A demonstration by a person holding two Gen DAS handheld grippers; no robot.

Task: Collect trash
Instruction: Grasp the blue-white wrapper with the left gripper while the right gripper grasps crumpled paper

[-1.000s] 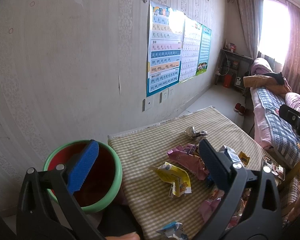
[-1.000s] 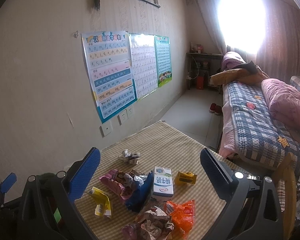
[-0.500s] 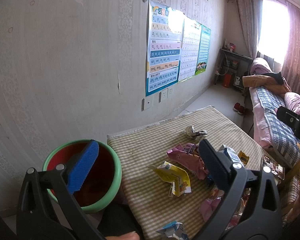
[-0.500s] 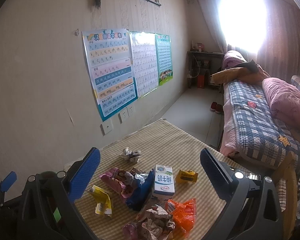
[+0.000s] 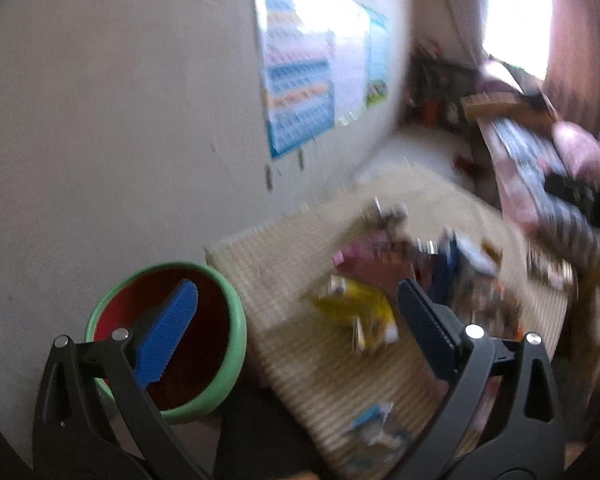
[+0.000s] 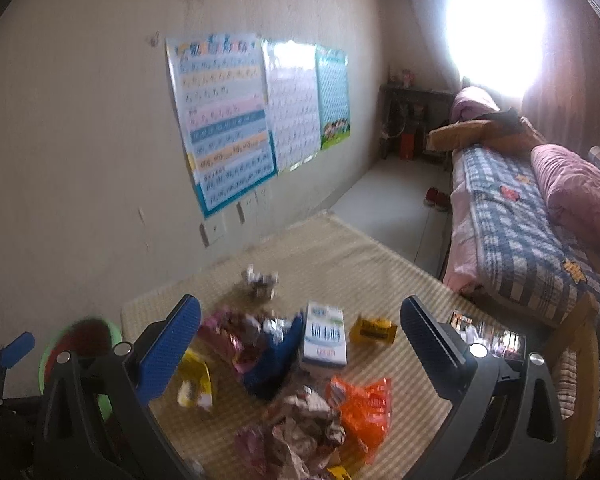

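Trash lies on a checked tablecloth (image 6: 364, 272): a white milk carton (image 6: 325, 336), a yellow wrapper (image 5: 356, 310), a pink wrapper (image 6: 222, 330), an orange wrapper (image 6: 364, 404), a blue wrapper (image 6: 274, 356), crumpled foil (image 6: 260, 280) and a small yellow pack (image 6: 374, 330). A red bin with a green rim (image 5: 220, 300) stands left of the table. My left gripper (image 5: 296, 312) is open and empty above the bin and table edge. My right gripper (image 6: 300, 324) is open and empty above the trash pile. Both views are blurred.
A wall with posters (image 6: 224, 120) runs along the left. A bed with a checked blanket (image 6: 512, 216) and pink bedding stands at the right. A dark pack (image 6: 488, 334) lies at the table's right edge. Bare floor (image 6: 396, 200) lies beyond the table.
Both grippers have begun to move, blurring the views. The left view has swung slightly right and down; the right gripper has come a little lower over the pile. Both stay open.
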